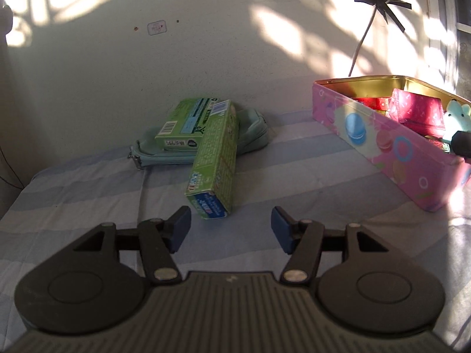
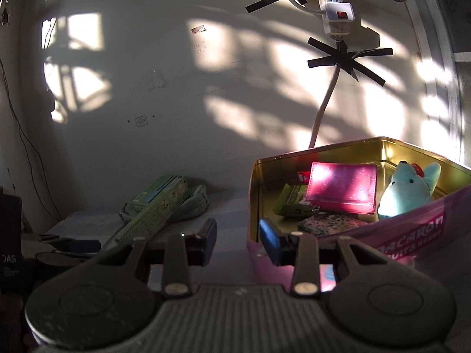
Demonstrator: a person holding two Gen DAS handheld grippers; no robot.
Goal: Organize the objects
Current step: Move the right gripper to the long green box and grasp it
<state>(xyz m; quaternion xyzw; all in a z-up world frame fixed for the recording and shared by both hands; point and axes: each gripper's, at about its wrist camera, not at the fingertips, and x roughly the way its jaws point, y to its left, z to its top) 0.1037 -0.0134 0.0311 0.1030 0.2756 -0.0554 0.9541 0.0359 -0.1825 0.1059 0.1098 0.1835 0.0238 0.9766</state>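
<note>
Item one: my left tool (image 1: 230, 226), low centre of the left wrist view, stood with its blue pads apart and nothing between them. The near end of a long green box (image 1: 214, 173) lay just beyond the gap, not touching either pad.

Item two: that long green box rested tilted, its far end propped on a second, shorter green box (image 1: 182, 125). The shorter box lay on a pale teal zip pouch (image 1: 250, 136) at the centre of the frame, against the wall.

Item three: a striped blue and grey cloth (image 1: 88, 182) covered the surface under all of these.

Item four: a pink tin (image 1: 379, 144) with a gold inside stood open at the right of the frame, well apart from the green boxes. In it lay a dark pink wallet (image 2: 343, 186), a small green packet (image 2: 291, 204), a speckled flat item (image 2: 331, 223) and a pale teal soft toy (image 2: 409, 191).

Item five: my right tool (image 2: 238, 239), low centre of the right wrist view, had its pads a narrow way apart and gripped nothing. It hung at the near corner of the tin, the right pad in front of the tin's wall.

Item six: a white power strip (image 2: 334, 6) and cable were fixed to the wall with black tape (image 2: 350, 58), upper right.
</note>
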